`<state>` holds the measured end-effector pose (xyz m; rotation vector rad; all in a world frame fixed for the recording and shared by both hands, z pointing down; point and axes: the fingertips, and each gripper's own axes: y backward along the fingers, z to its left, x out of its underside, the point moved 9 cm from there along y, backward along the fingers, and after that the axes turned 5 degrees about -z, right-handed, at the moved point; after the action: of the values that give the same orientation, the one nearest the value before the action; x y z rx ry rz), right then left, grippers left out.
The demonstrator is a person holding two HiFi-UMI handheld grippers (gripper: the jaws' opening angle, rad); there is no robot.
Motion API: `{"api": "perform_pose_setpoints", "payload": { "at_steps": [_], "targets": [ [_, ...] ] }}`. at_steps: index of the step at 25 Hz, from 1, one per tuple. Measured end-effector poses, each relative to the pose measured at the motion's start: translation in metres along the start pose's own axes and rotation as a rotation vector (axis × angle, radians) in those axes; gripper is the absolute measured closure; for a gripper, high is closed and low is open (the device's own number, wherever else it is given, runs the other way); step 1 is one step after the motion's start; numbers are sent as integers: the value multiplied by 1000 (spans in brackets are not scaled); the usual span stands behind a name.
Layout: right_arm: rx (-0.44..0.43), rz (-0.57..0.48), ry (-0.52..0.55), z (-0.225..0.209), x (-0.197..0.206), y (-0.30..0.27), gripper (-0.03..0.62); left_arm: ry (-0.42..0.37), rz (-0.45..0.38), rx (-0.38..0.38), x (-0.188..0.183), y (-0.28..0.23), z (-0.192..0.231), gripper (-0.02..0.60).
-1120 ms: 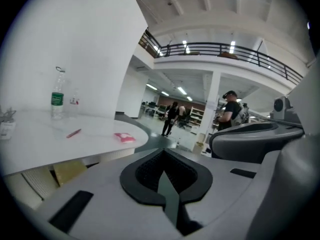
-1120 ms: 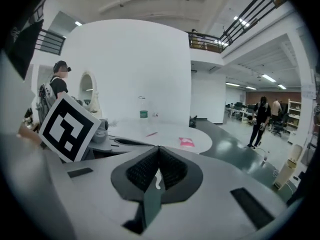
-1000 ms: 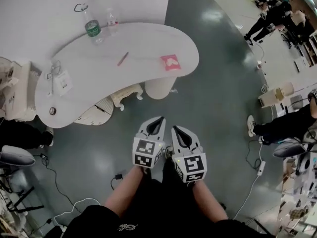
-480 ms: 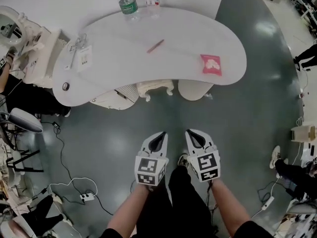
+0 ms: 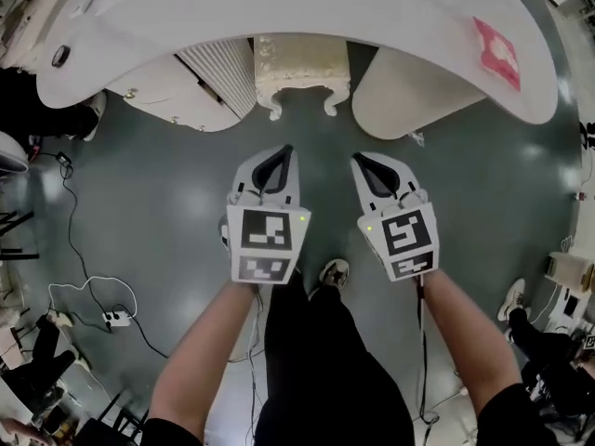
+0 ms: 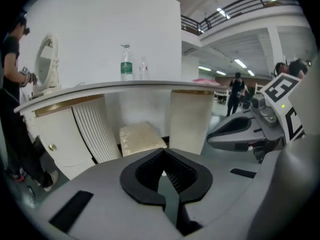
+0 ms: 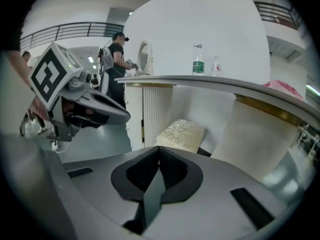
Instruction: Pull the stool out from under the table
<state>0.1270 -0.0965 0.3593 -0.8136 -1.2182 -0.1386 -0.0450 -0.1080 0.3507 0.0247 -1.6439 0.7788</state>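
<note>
A cream stool [image 5: 299, 71] with a patterned cushion and carved legs stands tucked under the white curved table [image 5: 279, 7], between a ribbed cabinet and a rounded pedestal. The stool's cushion [image 6: 140, 138] shows ahead of the left jaws and, as the stool [image 7: 181, 134], ahead of the right jaws. My left gripper [image 5: 283, 149] hangs over the grey floor just short of the stool, shut and empty. My right gripper [image 5: 357, 160] is beside it, also shut with nothing in it. Both tips point toward the stool.
A ribbed cabinet [image 5: 221, 74] flanks the stool on the left and a rounded pedestal [image 5: 409, 91] on the right. A pink packet [image 5: 496, 52] lies on the table. Bottles [image 6: 126, 68] stand on the tabletop. Cables and a power strip [image 5: 115, 318] lie on the floor at left. A person [image 7: 116, 59] stands by a mirror.
The view has closed in on the table and stool. Both grippers have dropped lower and moved forward toward the stool, staying shut.
</note>
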Motion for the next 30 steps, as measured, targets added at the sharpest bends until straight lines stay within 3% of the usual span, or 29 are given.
{"api": "perform_pose_setpoints", "payload": {
  "at_steps": [6,12,16,17,18,19,20,23,26,30],
  "targets": [
    [-11,71,197,-1,32,-43,588,-359,85,-63,36,-27,26,575],
    [9,97,215,-14,41,-69,588,-379,153,-86,57,-51,50,575],
    [-3,107,337,-24,49,-122,581,-438,151,-70,67,-88,74,574],
    [-15,119,382,-28,51,-138,484,-454,160,-61,71,-101,82,558],
    [-26,133,431,-33,53,-153,406,-469,176,-52,75,-115,88,458],
    [-30,146,485,-39,55,-168,389,-489,193,-47,78,-130,95,408],
    [-24,159,546,-46,59,-183,377,-527,206,-49,80,-144,100,400],
    [27,211,752,-62,70,-223,363,-785,229,-79,89,-186,108,306],
    [49,276,904,-73,82,-252,355,-1045,222,-92,98,-221,103,279],
    [55,346,1034,-85,97,-280,332,-1221,271,-81,114,-266,99,216]
  ]
}}
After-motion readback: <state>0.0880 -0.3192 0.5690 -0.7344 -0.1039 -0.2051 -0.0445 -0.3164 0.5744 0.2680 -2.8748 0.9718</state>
